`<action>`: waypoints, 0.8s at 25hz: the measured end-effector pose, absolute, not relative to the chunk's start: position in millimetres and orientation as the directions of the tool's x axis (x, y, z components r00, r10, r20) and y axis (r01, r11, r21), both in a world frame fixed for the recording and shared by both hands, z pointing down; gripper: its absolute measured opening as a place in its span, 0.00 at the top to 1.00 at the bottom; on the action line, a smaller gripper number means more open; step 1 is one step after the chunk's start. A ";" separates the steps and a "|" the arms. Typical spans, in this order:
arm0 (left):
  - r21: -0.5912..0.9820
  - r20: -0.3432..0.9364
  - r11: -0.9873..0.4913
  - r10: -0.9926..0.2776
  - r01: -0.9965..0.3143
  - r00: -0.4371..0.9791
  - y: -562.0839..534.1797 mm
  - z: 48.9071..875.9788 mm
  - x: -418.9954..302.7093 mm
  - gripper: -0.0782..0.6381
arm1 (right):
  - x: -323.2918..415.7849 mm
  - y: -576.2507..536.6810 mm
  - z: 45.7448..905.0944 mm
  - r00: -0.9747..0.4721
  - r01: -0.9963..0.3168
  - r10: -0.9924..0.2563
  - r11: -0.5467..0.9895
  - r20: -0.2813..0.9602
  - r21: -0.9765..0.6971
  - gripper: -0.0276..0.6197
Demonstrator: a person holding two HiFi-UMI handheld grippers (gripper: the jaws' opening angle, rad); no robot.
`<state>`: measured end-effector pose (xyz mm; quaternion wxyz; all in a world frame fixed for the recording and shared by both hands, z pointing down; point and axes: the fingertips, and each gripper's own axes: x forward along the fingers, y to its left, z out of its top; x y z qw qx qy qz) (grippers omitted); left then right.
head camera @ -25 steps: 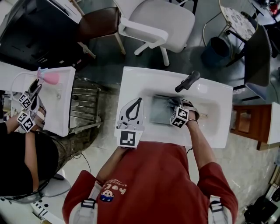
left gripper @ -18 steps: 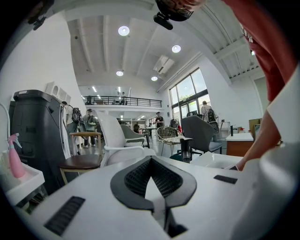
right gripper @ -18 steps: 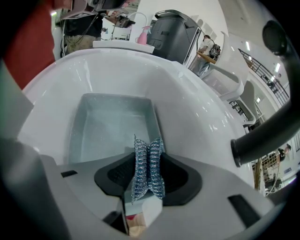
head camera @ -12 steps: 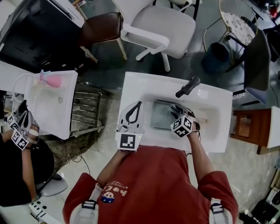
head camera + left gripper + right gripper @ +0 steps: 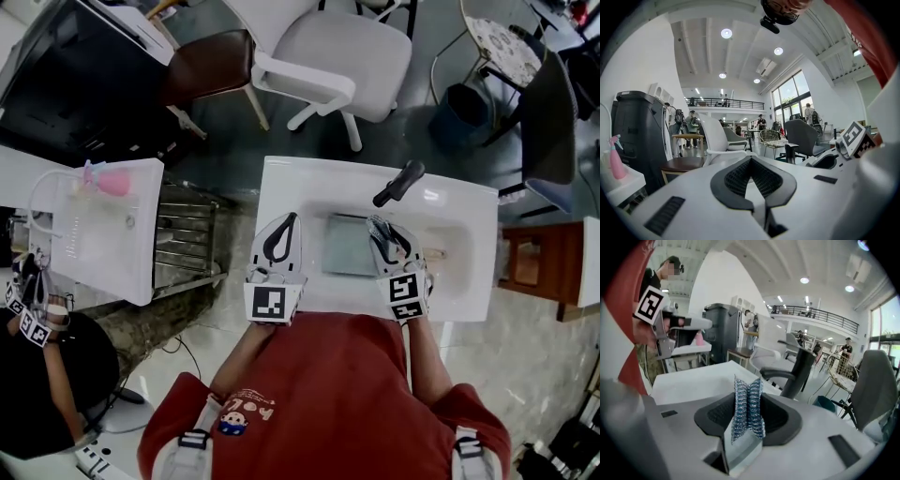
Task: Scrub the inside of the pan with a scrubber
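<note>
A square grey pan point(image 5: 347, 246) lies in the basin of the white sink point(image 5: 469, 211). My right gripper point(image 5: 381, 226) points away from me over the pan's right edge, shut on a blue-silver steel-wool scrubber point(image 5: 748, 408) that stands pinched between its pads. In the right gripper view the right gripper point(image 5: 749, 386) looks out across the room and the pan is out of sight. My left gripper point(image 5: 292, 219) rests over the sink's left rim, beside the pan. Its tips meet with nothing between them in the left gripper view point(image 5: 750, 160).
A black faucet point(image 5: 400, 182) stands at the back of the sink, also seen in the right gripper view point(image 5: 799, 370). A second white sink point(image 5: 98, 225) with a pink spray bottle point(image 5: 105, 180) is at the left, where another person holds grippers point(image 5: 28, 302). Chairs point(image 5: 323, 47) stand beyond.
My right gripper has drawn back toward me from over the pan and to the right, still holding the scrubber. The left gripper has barely moved. The person at the left has shifted downward.
</note>
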<state>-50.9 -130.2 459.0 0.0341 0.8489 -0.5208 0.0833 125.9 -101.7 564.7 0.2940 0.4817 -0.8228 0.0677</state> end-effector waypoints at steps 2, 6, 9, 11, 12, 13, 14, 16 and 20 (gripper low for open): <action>-0.030 0.167 -0.451 -0.882 -0.892 0.441 -131.4 453.4 -52.4 0.88 | 128.5 -100.7 540.1 -0.365 -0.857 -0.792 0.492 0.489 0.157 0.69; -0.030 0.145 -0.441 -0.890 -0.897 0.433 -135.2 442.1 -57.4 0.88 | 139.6 -104.6 489.5 -0.340 -0.905 -0.870 0.406 0.357 0.126 0.69; -0.032 0.134 -0.432 -0.896 -0.901 0.424 -139.7 433.0 -61.8 0.88 | 149.9 -111.8 451.9 -0.299 -0.933 -0.918 0.339 0.259 0.124 0.69; -0.051 0.129 -0.435 -0.896 -0.899 0.426 -141.8 427.0 -63.4 0.88 | 156.7 -116.3 428.7 -0.273 -0.945 -0.943 0.299 0.190 0.129 0.69; -0.057 0.126 -0.433 -0.897 -0.900 0.424 -143.0 423.6 -64.5 0.88 | 158.5 -118.9 418.3 -0.263 -0.949 -0.952 0.285 0.160 0.133 0.69; -0.058 0.122 -0.428 -0.900 -0.902 0.419 -144.4 419.6 -65.9 0.88 | 159.1 -122.0 409.0 -0.256 -0.952 -0.957 0.274 0.134 0.139 0.69; -0.053 0.116 -0.421 -0.903 -0.905 0.413 -146.1 415.1 -67.5 0.88 | 159.1 -125.3 401.4 -0.251 -0.953 -0.961 0.266 0.114 0.145 0.69; -0.041 0.097 -0.412 -0.908 -0.910 0.407 -148.9 405.7 -68.9 0.88 | 159.8 -131.2 391.8 -0.243 -0.957 -0.966 0.253 0.087 0.143 0.69; -0.045 0.088 -0.416 -0.907 -0.908 0.411 -146.4 394.0 -69.9 0.88 | 159.4 -132.8 380.3 -0.238 -0.961 -0.970 0.242 0.041 0.137 0.68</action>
